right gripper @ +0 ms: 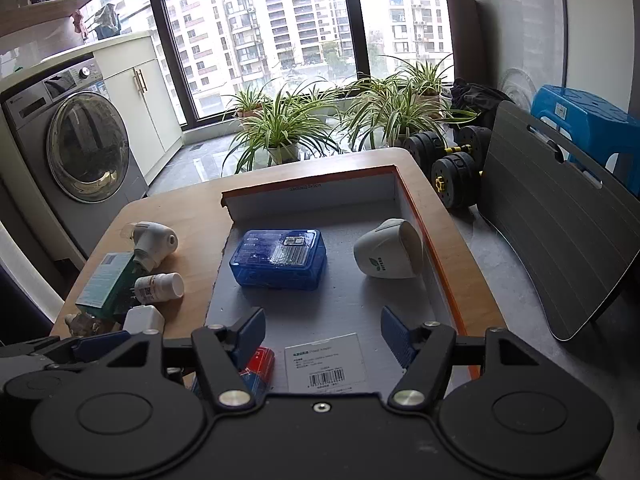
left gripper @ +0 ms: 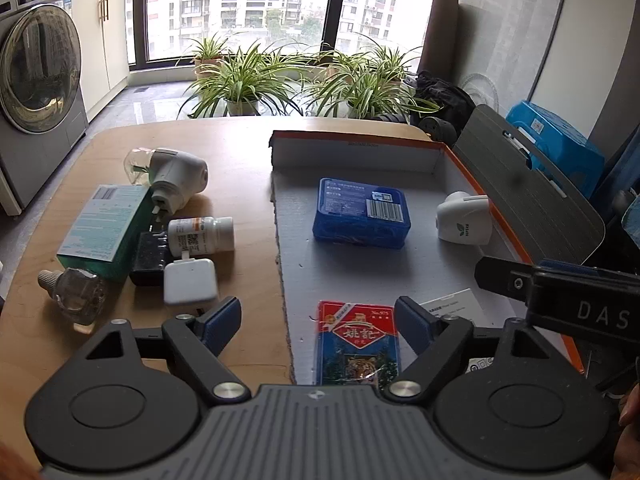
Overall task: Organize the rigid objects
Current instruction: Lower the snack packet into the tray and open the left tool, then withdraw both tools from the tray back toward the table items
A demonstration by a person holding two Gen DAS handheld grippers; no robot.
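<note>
Round-cornered wooden table [left gripper: 248,152], pale smooth top. On its right half, a shallow cardboard tray [left gripper: 352,152]: orange outer edge, white inner walls, grey foam-like floor.

In the tray: a blue translucent plastic box [left gripper: 362,210], rounded corners, barcode label on top; a white rounded plug-in device [left gripper: 464,218] with a green leaf logo, beside the right wall; a red-and-blue card pack [left gripper: 356,344] with Chinese characters, "No.975" and a tiger picture; a white flat box [right gripper: 325,362] with a barcode, small print unreadable.

Left of the tray, a cluster on bare wood: teal carton [left gripper: 102,228], white vaporiser [left gripper: 176,178], black adapter [left gripper: 150,258], white square charger [left gripper: 190,284], pill bottle [left gripper: 200,236], glass refill bottle [left gripper: 76,294].

Left gripper [left gripper: 318,320]: jaws apart, card pack between, untouched. Right gripper [right gripper: 322,330]: jaws apart above the white flat box, nothing held; "DAS" on its body.
</note>
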